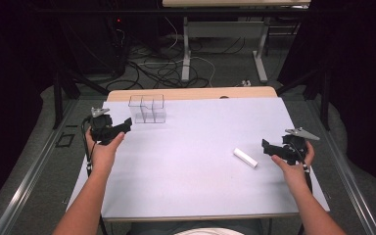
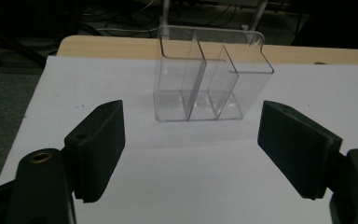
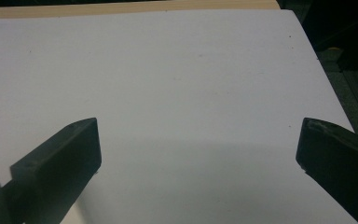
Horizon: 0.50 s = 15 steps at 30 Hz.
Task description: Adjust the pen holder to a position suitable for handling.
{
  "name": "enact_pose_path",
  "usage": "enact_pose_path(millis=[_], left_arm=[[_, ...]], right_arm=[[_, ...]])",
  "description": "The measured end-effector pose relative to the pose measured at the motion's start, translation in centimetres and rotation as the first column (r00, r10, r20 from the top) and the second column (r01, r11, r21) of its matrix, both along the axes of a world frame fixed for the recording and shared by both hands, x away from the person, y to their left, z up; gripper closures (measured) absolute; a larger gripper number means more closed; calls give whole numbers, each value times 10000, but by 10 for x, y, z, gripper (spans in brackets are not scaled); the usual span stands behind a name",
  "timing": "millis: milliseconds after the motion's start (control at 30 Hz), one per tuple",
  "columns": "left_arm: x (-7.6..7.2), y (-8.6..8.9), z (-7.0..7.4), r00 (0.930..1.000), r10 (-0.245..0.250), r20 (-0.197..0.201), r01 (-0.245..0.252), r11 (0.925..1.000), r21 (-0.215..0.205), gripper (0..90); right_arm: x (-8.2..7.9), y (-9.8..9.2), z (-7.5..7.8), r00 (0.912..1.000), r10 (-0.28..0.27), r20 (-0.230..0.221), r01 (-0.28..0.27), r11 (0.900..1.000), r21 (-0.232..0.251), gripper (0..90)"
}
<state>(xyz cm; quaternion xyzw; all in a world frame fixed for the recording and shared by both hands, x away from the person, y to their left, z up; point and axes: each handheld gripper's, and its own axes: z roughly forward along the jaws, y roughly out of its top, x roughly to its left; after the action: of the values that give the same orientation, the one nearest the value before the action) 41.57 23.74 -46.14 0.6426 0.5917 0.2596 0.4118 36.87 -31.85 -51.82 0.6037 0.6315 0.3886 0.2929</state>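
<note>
Patience matters here, because nothing is gripped yet. Our left claw [image 1: 125,126] hangs released just in front of the clear divided box [image 1: 147,108], which stands upright near the far edge of the table [image 1: 186,186]; in the left gripper view the box [image 2: 209,77] sits between and beyond the two pads, apart from both. Our right claw [image 1: 266,145] is likewise released, its jaws spread wide over bare white surface, with the white cylinder [image 1: 245,157] lying on its side just beside it.

We judge the step in hand to be lining up on the box. To do it well, we should keep the box centred between the pads, come in level so that both flat pads meet opposite walls squarely, and close gently: thin clear plastic may flex or skid on the smooth sheet. The right claw should stay off the cylinder so it does not roll.
</note>
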Motion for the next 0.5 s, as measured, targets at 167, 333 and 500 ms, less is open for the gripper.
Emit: enact_pose_path(millis=[167, 333, 500], left_arm=[[12, -1, 15, 9997, 228, 67, -229, 9995, 217, 266], [25, -2, 28, 9992, 403, 29, -404, 9981, 475, 302], [39, -5, 36, 9992, 406, 56, -409, 9953, 878, 347]], right_arm=[[0, 1, -1, 10000, 63, -18, -63, 10000, 55, 0], [-2, 2, -2, 10000, 92, -17, -92, 9999, 49, 0], [-4, 2, -1, 9999, 86, -83, -84, 9998, 182, 3]])
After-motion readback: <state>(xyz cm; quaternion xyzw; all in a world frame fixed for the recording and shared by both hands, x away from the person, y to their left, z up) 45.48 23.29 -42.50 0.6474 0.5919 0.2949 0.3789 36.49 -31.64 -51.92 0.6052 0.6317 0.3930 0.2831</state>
